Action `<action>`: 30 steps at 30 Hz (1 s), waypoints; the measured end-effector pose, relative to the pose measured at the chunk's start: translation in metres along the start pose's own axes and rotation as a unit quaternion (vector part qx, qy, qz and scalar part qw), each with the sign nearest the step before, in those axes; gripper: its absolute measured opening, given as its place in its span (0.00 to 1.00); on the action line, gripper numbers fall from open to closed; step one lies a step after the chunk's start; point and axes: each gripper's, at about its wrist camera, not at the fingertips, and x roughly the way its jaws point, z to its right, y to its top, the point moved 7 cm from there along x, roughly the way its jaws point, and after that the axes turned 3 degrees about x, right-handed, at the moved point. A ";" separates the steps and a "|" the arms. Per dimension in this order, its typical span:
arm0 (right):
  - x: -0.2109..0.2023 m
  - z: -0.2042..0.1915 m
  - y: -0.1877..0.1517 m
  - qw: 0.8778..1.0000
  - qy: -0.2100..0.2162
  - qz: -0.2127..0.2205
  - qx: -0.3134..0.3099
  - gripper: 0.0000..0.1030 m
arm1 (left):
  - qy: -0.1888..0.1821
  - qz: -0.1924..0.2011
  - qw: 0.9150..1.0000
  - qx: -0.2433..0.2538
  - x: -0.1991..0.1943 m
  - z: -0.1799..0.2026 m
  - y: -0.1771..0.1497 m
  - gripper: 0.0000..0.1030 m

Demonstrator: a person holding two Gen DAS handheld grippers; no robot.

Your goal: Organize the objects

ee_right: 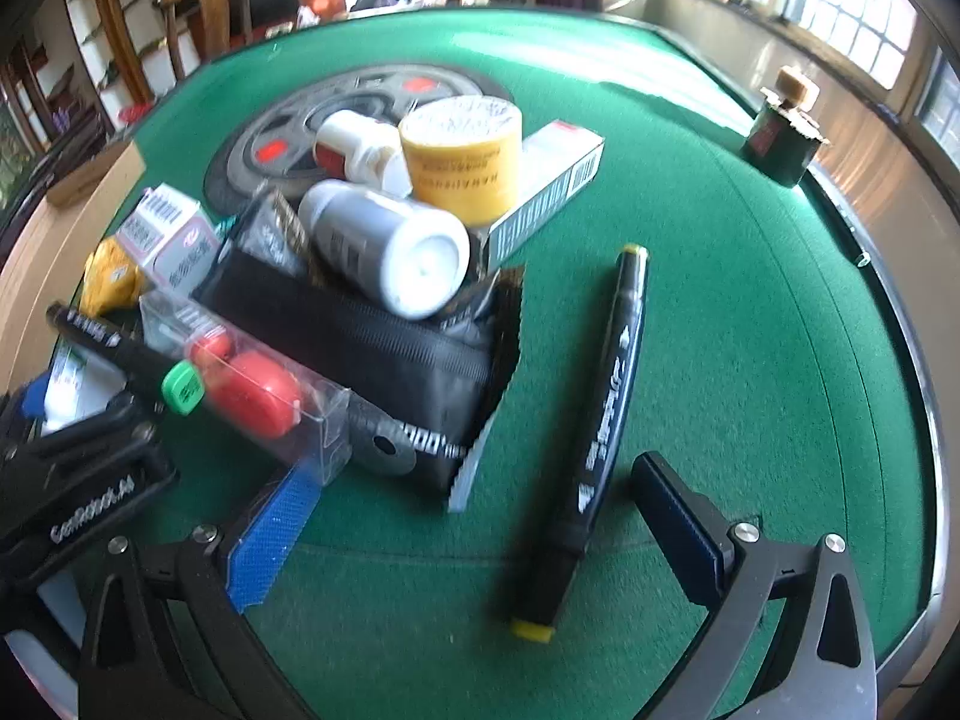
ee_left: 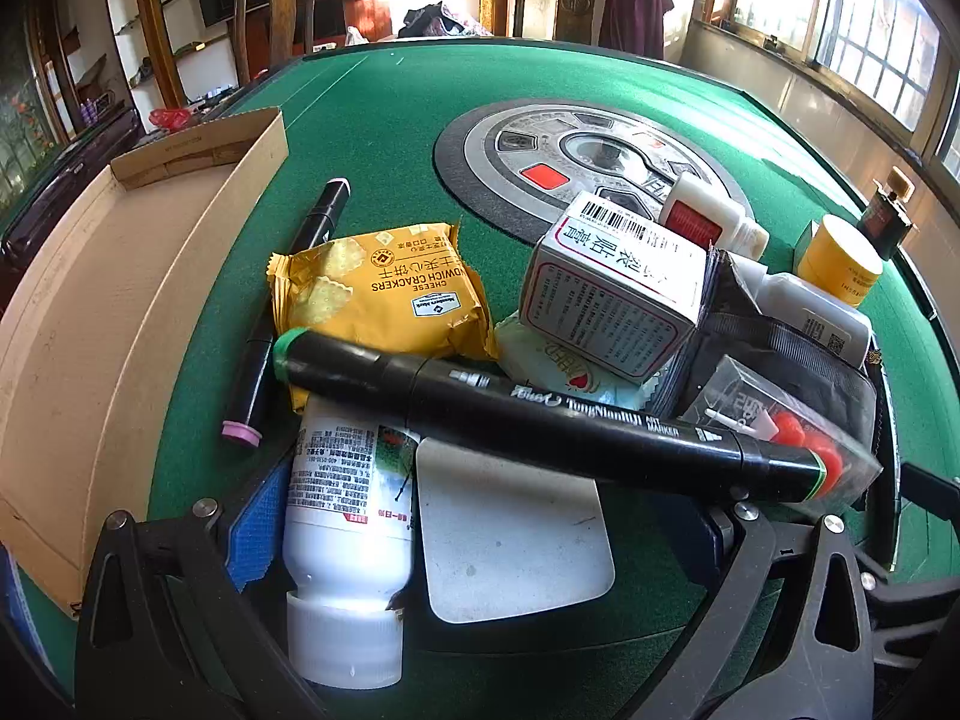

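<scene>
Cardboard tray (ee_left: 120, 312) is kept clear at left as the probable drop zone, white bottle (ee_left: 345, 516) is bracketed by the wide-open left gripper (ee_left: 480, 546), yellow-tipped marker (ee_right: 600, 420) on the surface (ee_right: 750, 330) is straddled by the open right gripper (ee_right: 480, 534)
</scene>
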 end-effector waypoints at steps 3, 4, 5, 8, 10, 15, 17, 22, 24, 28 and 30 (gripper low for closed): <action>-0.008 0.002 -0.013 1.000 0.012 -0.013 -0.012 1.00 | 0.000 0.000 1.000 0.000 0.001 0.000 0.001 1.00; -0.013 0.004 -0.018 1.000 0.011 -0.011 -0.014 1.00 | 0.000 0.000 1.000 0.000 0.000 0.000 0.000 1.00; -0.016 0.006 -0.021 1.000 0.014 -0.010 -0.015 1.00 | 0.000 0.000 1.000 0.000 0.000 0.000 0.000 1.00; -0.026 0.011 -0.028 1.000 0.021 -0.003 -0.008 1.00 | 0.000 0.000 1.000 0.000 0.000 0.000 0.000 1.00; -0.033 0.014 -0.027 1.000 0.029 0.004 -0.001 1.00 | 0.000 0.000 1.000 0.000 0.001 0.000 0.001 1.00; -0.049 0.017 -0.023 0.998 0.050 0.021 0.016 1.00 | -0.035 -0.025 0.998 0.050 -0.003 -0.002 -0.005 1.00; -0.056 0.021 -0.020 0.998 0.058 0.030 0.024 1.00 | -0.046 -0.030 0.996 0.064 -0.008 -0.005 -0.011 1.00; -0.070 0.049 -0.005 0.995 0.058 0.051 0.064 0.93 | -0.096 -0.049 0.992 0.066 -0.036 -0.016 -0.023 0.99; -0.069 0.059 0.004 0.995 0.048 0.049 0.078 0.88 | -0.111 -0.033 0.990 0.083 -0.053 -0.017 -0.021 0.99; -0.048 0.070 0.018 0.996 0.019 0.008 0.085 0.47 | -0.125 -0.020 0.985 0.114 -0.075 -0.022 -0.018 0.99; -0.039 0.070 0.020 0.996 0.024 -0.004 0.091 0.47 | -0.136 -0.028 0.985 0.103 -0.077 -0.030 -0.018 0.99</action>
